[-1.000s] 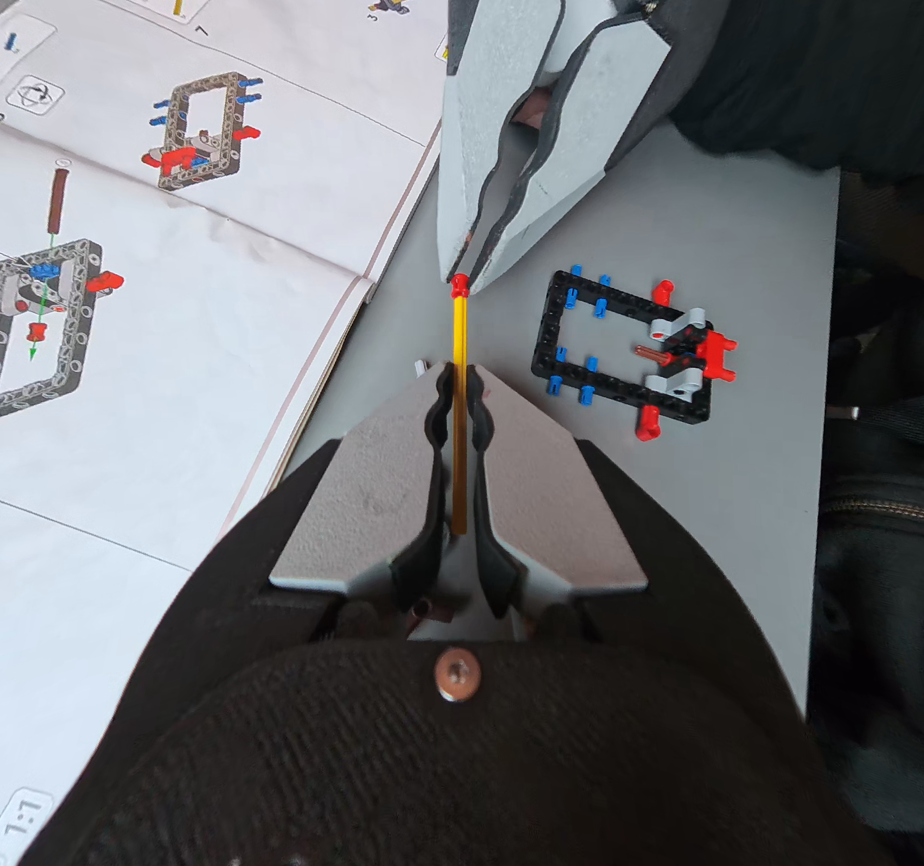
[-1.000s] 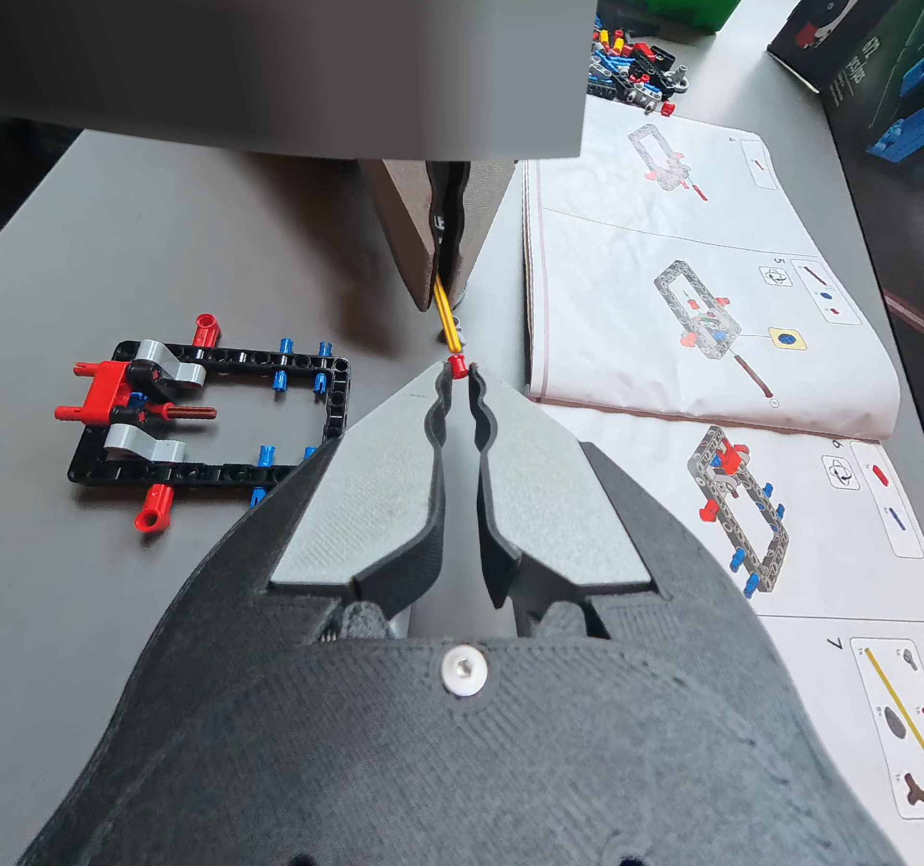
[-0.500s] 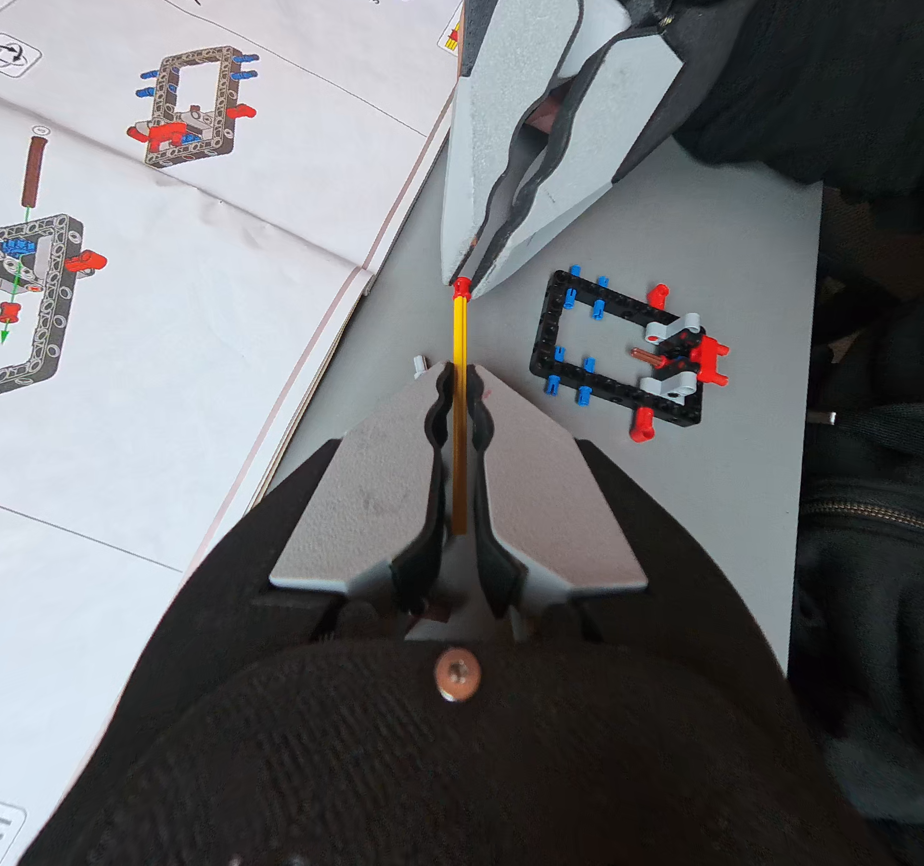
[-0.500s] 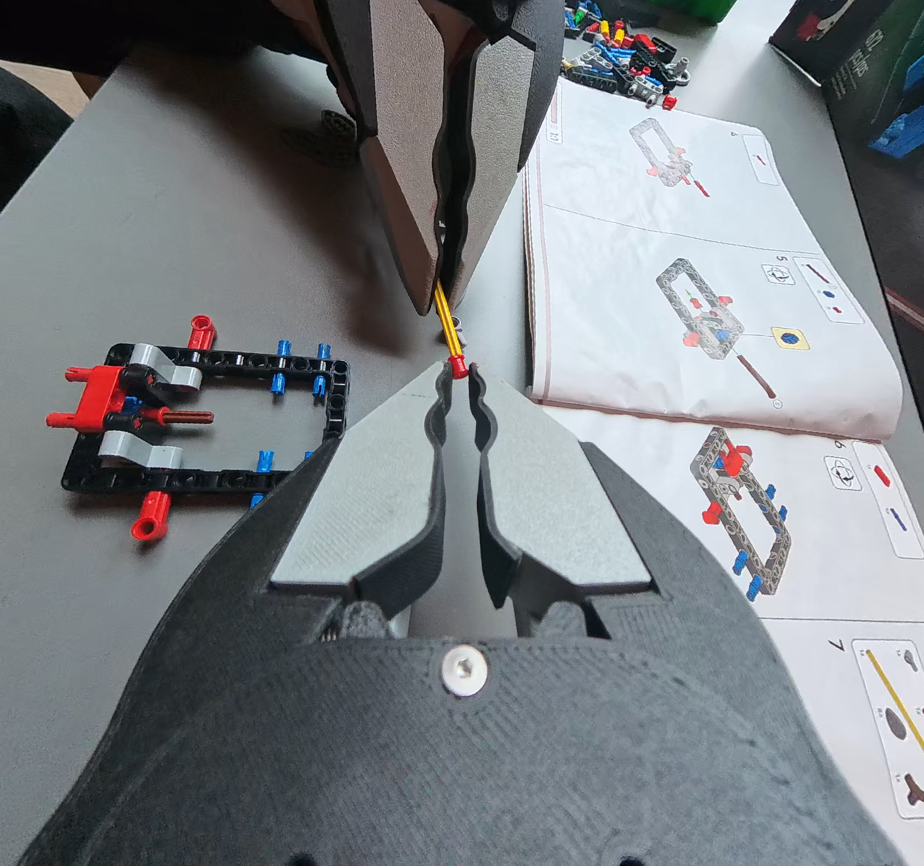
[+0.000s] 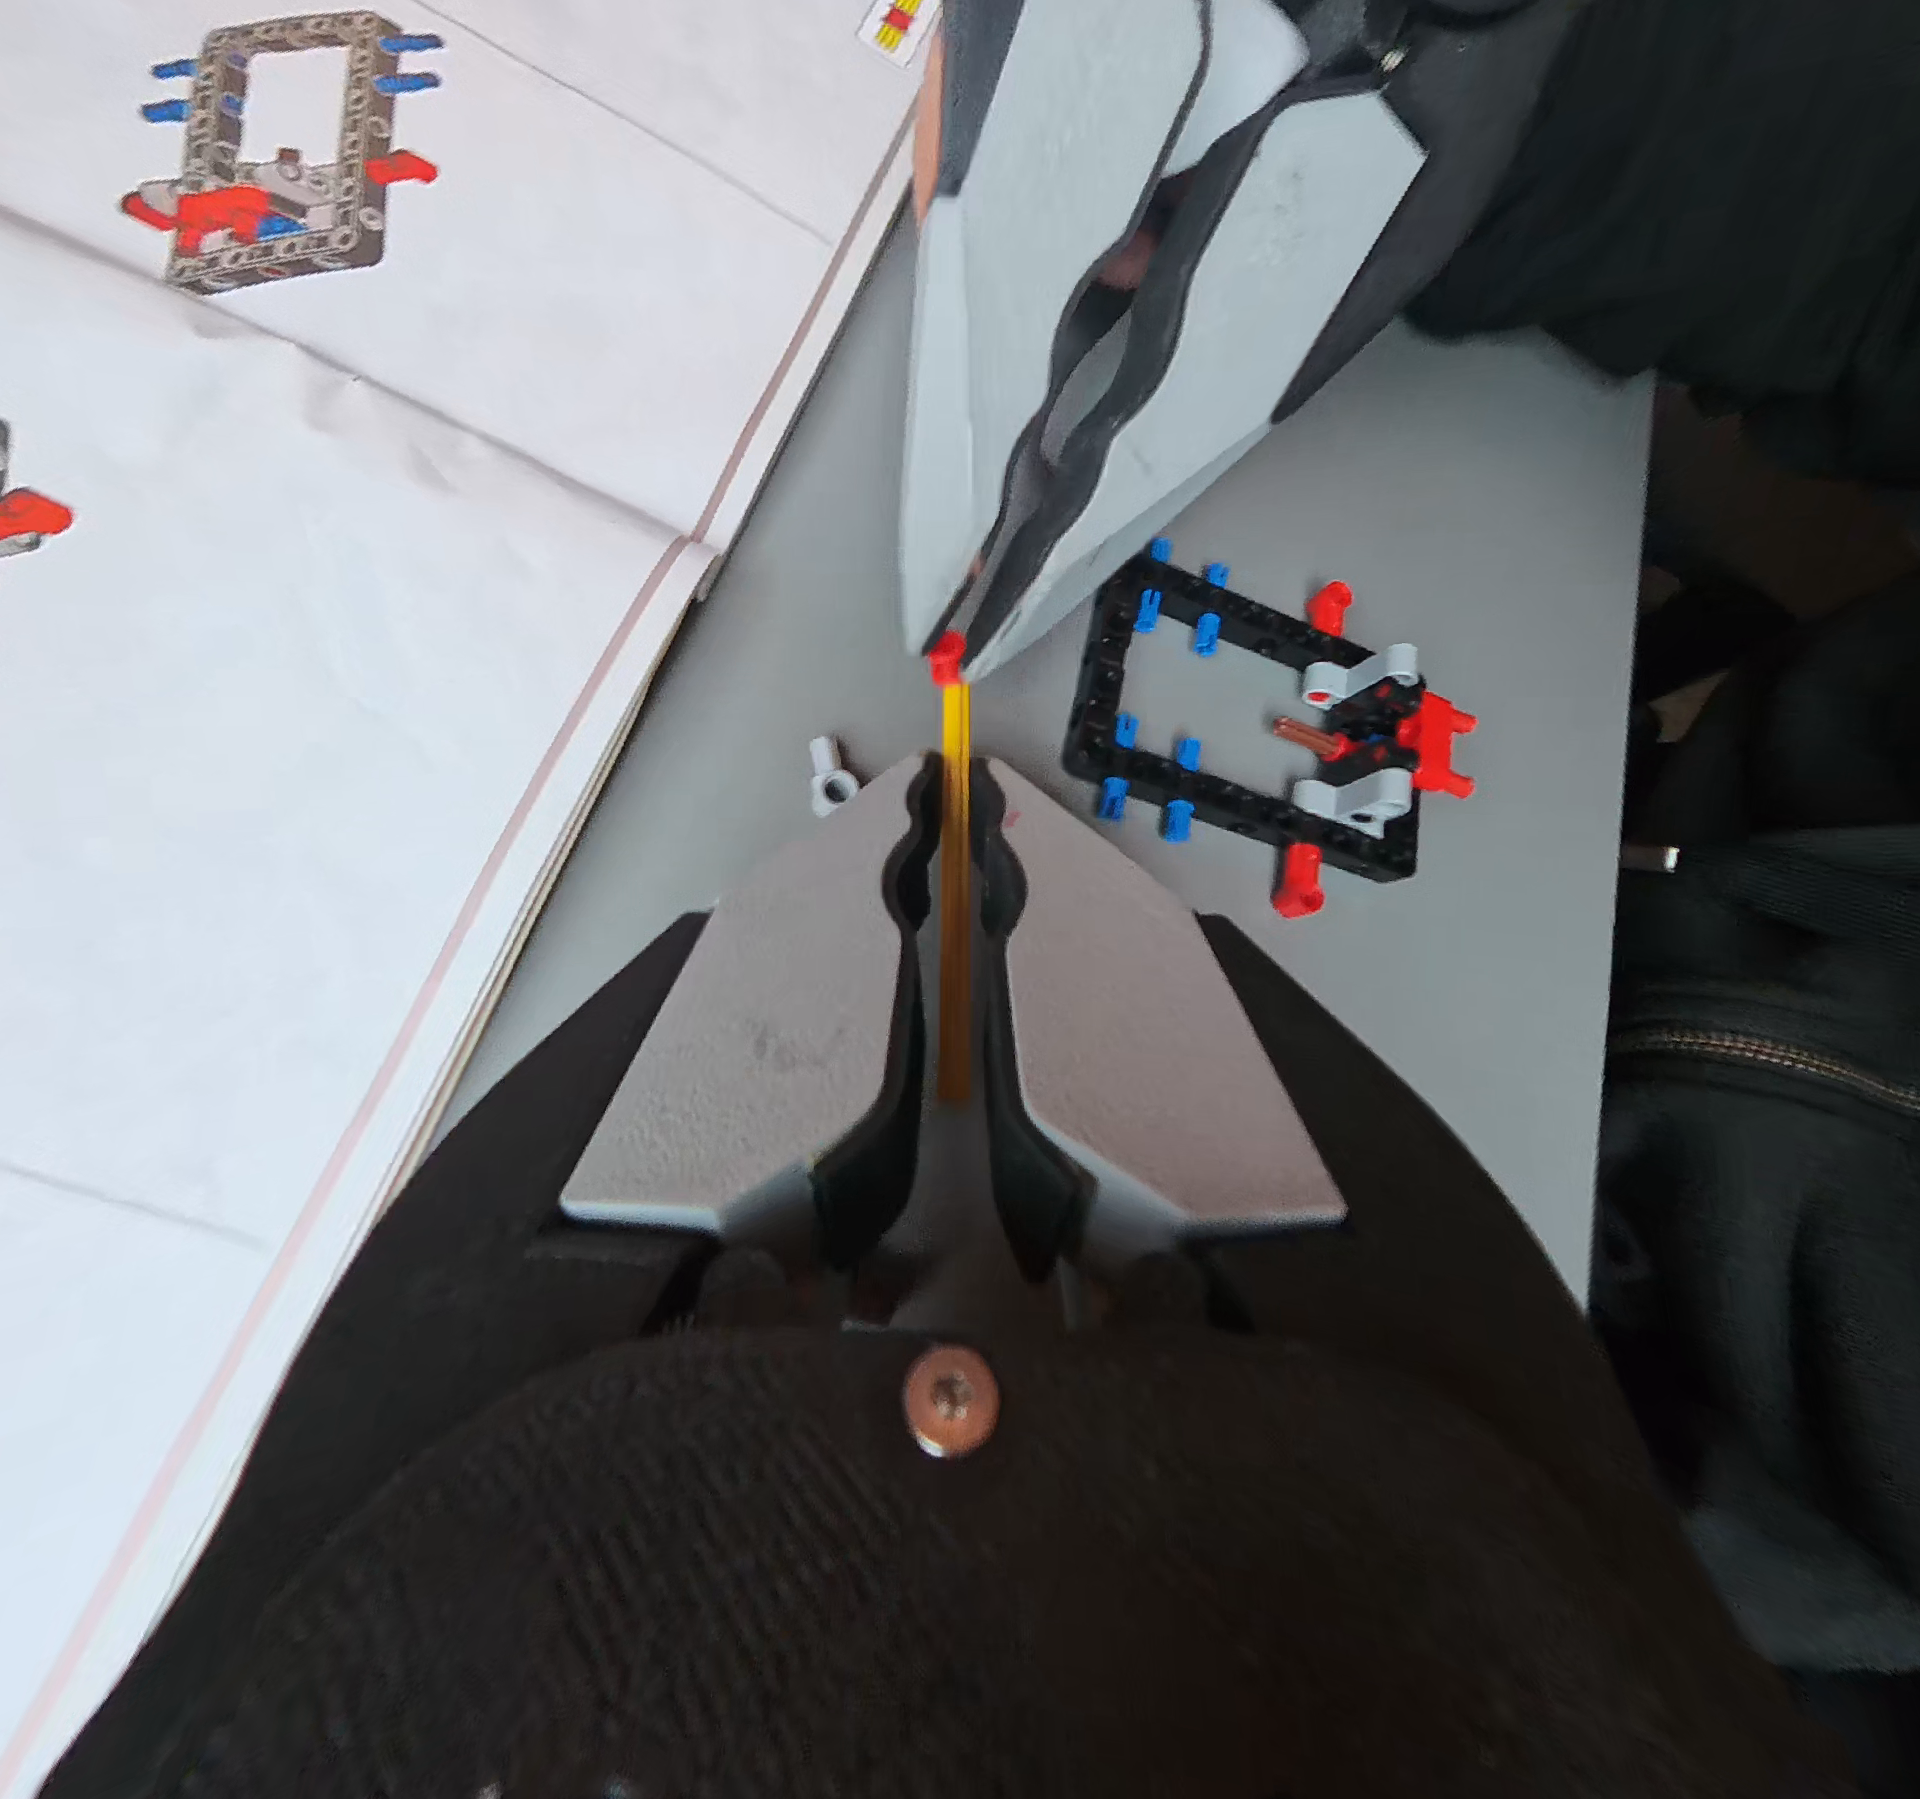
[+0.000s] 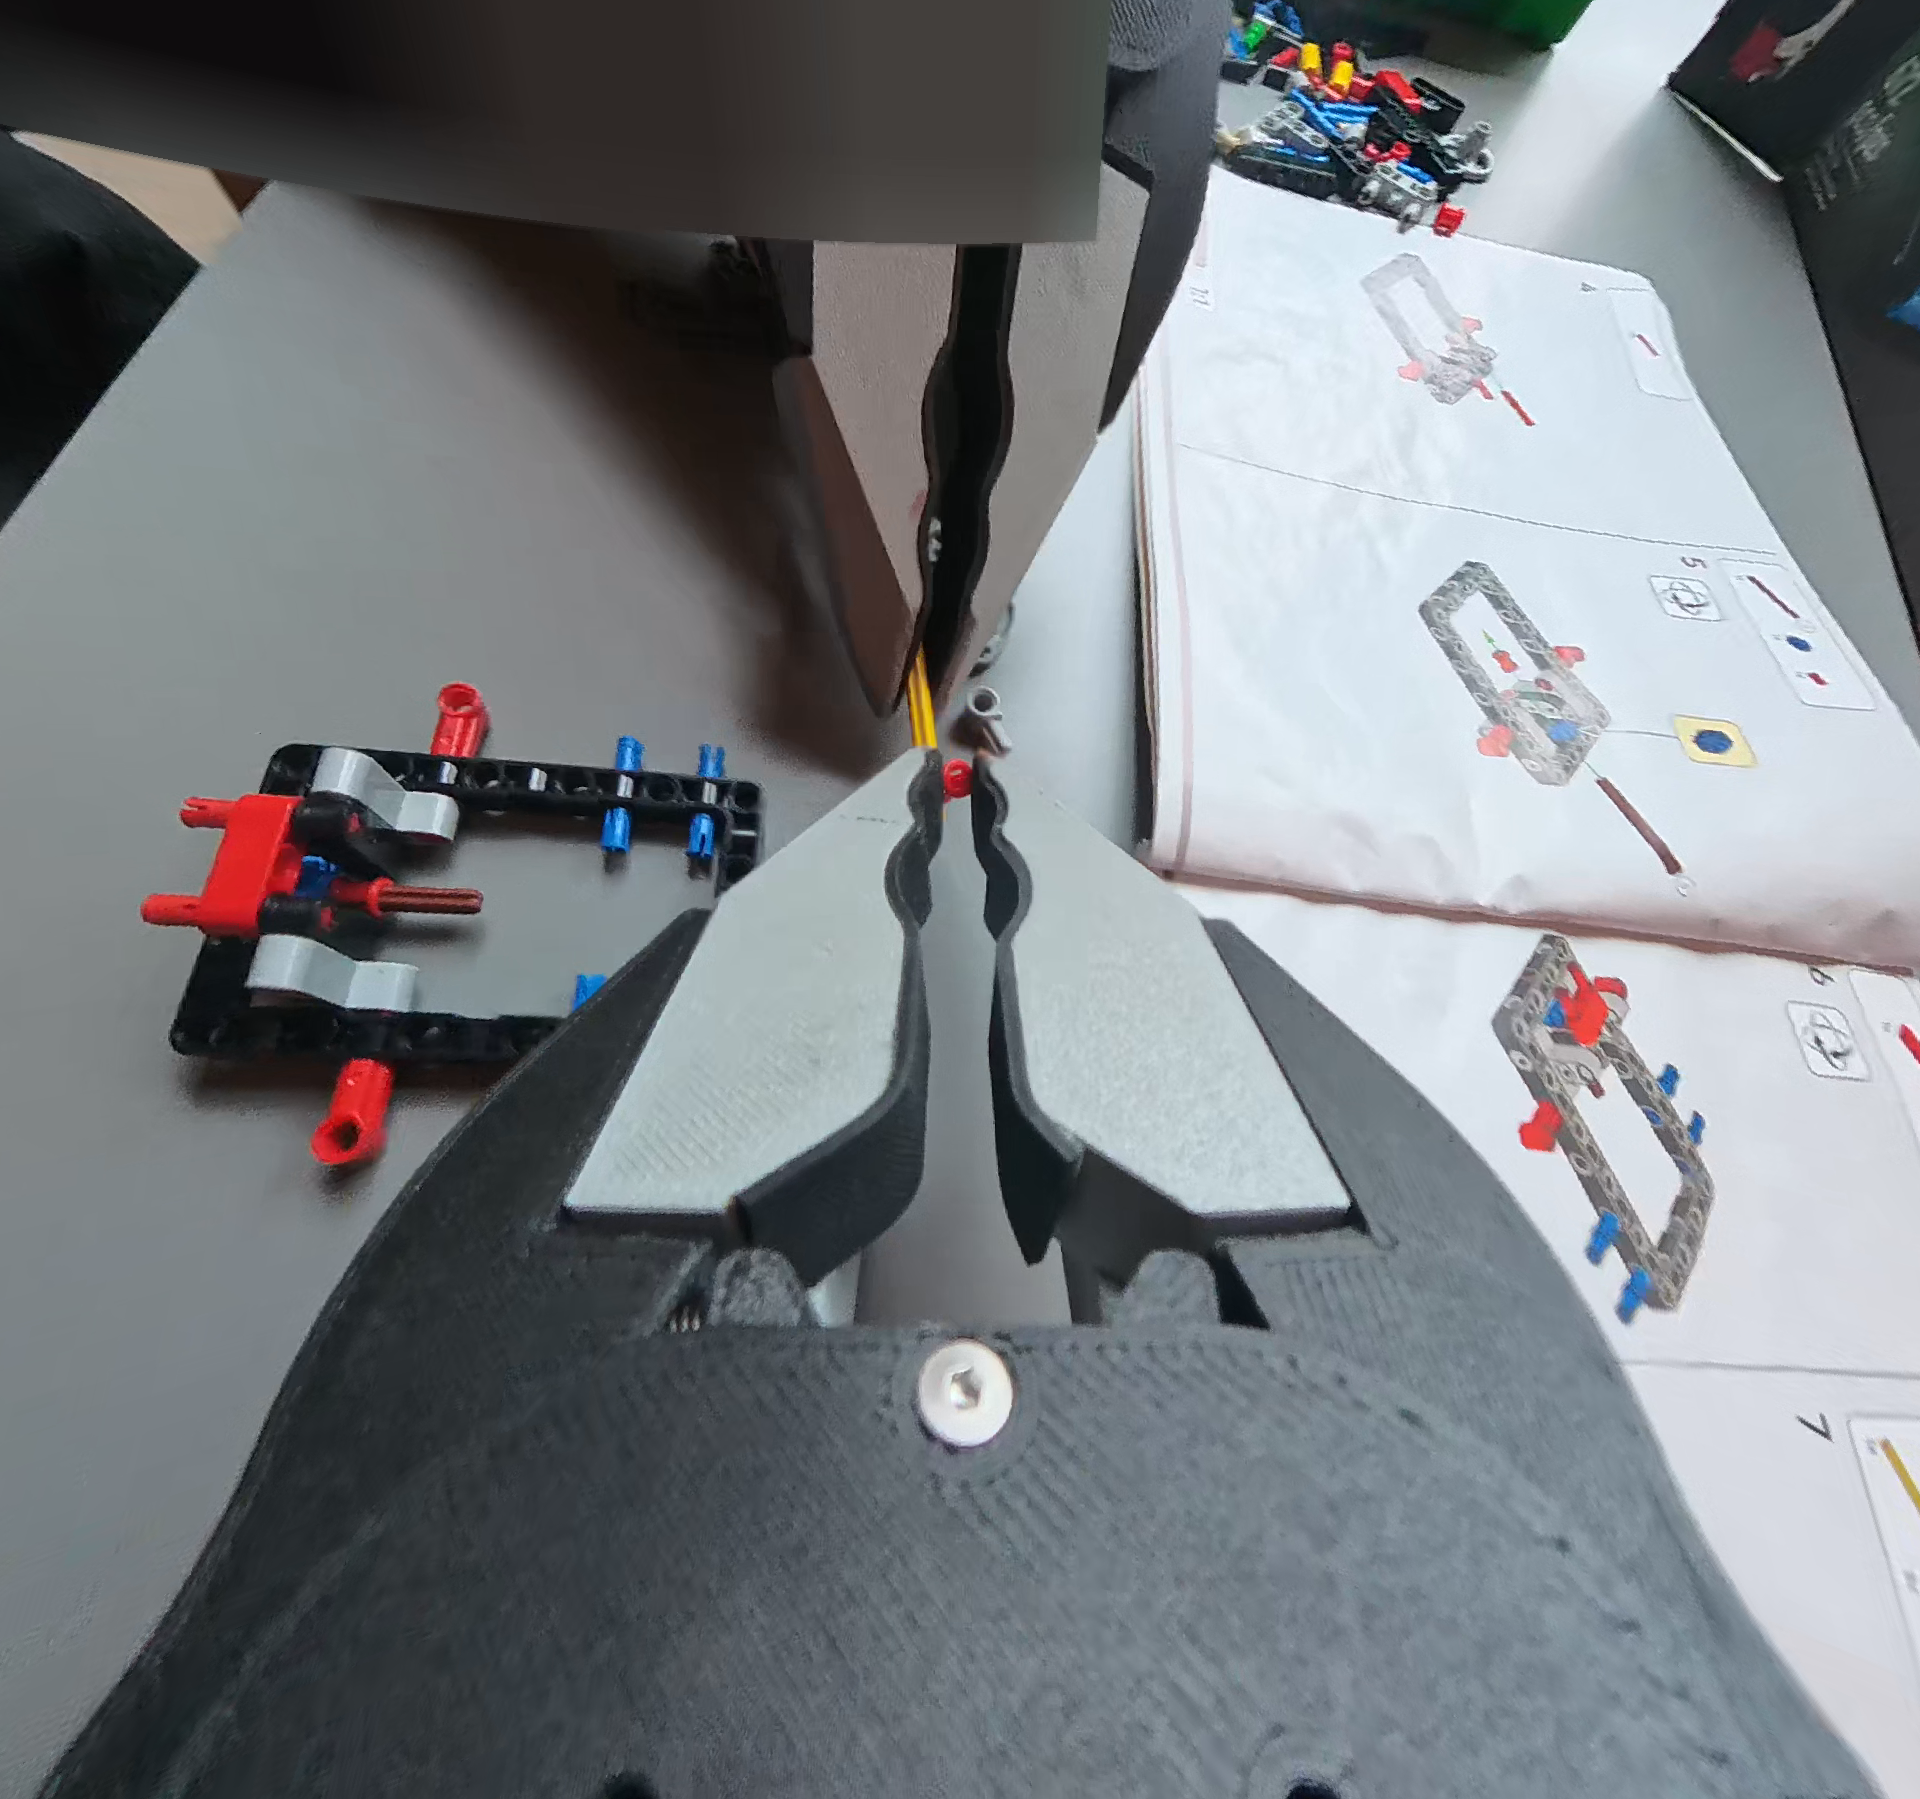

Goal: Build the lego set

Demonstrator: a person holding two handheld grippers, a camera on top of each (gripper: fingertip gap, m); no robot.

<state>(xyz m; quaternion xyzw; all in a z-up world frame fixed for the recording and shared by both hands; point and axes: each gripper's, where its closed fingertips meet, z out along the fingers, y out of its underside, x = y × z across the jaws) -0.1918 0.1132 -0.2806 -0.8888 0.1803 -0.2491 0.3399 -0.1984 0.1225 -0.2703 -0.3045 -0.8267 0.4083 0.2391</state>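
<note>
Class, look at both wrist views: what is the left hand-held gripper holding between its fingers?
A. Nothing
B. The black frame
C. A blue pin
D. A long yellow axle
D: the left hand-held gripper is shut on the long yellow axle, which runs forward between its fingers to the small red piece at the tip of the right hand-held gripper; the black frame lies apart on the table.

Right gripper body (image 6: 935,1230) covers the near corner of the black frame (image 6: 488,773). A blur patch beyond that frame hides the left gripper's upper part. Parts pile (image 6: 1351,128) too small to sort.
</note>
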